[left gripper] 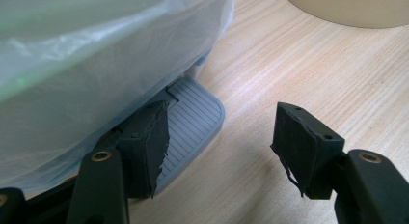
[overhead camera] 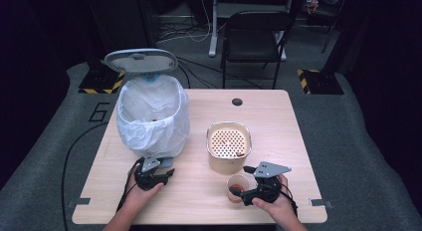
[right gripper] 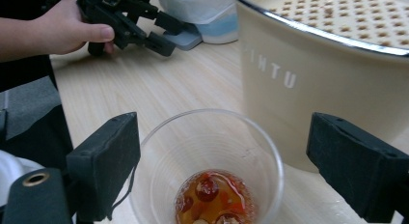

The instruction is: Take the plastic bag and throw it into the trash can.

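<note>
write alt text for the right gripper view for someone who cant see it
A clear plastic cup holding amber liquid with red bits stands between the open right tongs, untouched by either black jaw. Behind it is a cream container with a perforated insert. Farther back, a hand holds the left tongs at a bin's grey pedal.

My light wooden bench stands on grey carpet; beyond its far edge I see a black chair in a dim room.
</note>
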Demonstrator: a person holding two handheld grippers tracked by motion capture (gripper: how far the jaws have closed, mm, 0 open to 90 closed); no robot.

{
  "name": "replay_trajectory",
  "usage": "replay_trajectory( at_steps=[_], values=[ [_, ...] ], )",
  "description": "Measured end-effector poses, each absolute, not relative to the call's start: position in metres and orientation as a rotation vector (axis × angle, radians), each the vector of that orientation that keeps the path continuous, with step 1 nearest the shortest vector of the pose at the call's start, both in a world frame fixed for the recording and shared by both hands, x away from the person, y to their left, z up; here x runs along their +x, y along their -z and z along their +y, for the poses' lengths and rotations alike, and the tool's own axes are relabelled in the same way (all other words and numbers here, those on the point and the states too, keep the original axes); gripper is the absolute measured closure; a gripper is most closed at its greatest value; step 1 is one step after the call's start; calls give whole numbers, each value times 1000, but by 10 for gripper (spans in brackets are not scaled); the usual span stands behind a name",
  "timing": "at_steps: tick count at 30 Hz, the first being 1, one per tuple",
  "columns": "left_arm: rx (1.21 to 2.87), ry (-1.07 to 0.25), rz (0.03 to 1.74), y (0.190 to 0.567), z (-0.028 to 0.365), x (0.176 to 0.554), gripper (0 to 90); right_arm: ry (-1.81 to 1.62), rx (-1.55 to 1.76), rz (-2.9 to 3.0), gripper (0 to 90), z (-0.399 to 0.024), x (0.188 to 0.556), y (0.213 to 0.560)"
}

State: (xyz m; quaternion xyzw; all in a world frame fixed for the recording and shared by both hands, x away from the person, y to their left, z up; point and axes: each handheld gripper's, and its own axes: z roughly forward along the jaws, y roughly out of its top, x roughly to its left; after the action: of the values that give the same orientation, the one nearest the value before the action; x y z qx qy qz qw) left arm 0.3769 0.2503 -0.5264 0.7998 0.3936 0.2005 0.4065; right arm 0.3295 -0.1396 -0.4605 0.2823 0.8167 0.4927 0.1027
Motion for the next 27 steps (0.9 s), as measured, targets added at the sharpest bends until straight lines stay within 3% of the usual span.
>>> replay_trajectory(
  at_steps=[27],
  values=[
    [1999,-503,1006,527,250,377,373,-1426,791,2478,209,-132,328,486]
  ],
)
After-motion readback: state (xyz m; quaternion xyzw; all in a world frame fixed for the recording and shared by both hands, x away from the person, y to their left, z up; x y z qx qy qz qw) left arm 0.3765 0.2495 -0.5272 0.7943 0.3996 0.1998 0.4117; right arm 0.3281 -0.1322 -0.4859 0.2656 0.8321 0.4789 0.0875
